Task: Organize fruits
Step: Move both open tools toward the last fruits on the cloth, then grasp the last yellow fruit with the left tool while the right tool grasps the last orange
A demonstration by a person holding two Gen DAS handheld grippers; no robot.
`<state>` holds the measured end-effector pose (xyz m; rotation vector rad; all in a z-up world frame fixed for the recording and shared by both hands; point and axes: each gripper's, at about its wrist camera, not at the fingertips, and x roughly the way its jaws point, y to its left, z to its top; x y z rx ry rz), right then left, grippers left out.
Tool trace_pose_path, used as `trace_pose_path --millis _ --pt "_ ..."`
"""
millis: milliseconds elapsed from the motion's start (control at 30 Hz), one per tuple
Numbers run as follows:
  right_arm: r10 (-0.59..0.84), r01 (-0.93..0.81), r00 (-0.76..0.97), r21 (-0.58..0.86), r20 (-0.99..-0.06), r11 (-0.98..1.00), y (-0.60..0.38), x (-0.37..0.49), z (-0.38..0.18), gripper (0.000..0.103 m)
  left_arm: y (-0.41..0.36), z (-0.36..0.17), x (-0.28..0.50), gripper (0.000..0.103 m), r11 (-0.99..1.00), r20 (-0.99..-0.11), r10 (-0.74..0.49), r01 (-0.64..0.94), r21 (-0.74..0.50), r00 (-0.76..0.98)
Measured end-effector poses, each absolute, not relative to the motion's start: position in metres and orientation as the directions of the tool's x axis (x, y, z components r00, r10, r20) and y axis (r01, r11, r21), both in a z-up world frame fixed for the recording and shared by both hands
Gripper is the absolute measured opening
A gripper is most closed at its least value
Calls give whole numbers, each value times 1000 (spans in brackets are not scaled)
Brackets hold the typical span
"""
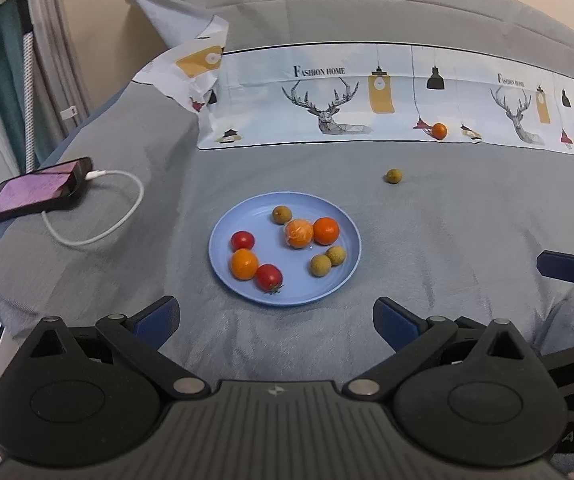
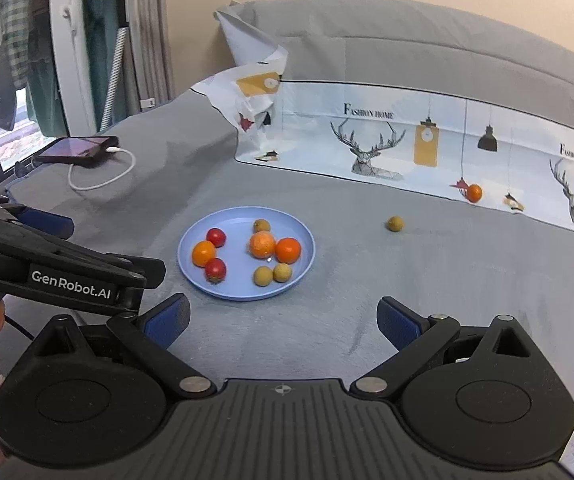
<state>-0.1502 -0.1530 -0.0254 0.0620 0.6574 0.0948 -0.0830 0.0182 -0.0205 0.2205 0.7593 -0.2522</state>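
Your left gripper [image 1: 277,320] and right gripper [image 2: 283,320]: fingers spread apart, empty; blue plate [image 1: 223,258] of fruit lies ahead, between them.

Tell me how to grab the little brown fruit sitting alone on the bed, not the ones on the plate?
The lone brown fruit is small and round, so probably any pair of opposite sides works. Grip it across its widest middle, coming down from above with the right gripper, which is open wide enough. It sits apart from the blue plate and the stray orange, so nothing crowds the fingers. Squeeze gently; it could roll on the soft blanket.
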Motion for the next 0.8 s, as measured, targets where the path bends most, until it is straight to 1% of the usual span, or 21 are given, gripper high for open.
trace_pose_path --millis 133,400,533,800 --pt "91 -30 778 108 -622 994 -168 -143 -31 99 5 -21 -71 103 943 -713 -161 320 94 683" --pt "10 86 763 117 -647 989 -211 -127 -42 99 -36 -20 -39 103 929 -732 -216 366 49 646" --pt "-44 145 758 102 -651 984 -241 -118 -45 99 -64 -21 -22 103 918 -739 -245 395 31 627" --pt "-200 311 729 56 -654 949 -332 -98 -53 99 -134 -26 22 103 895 -749 -289 447 10 596"
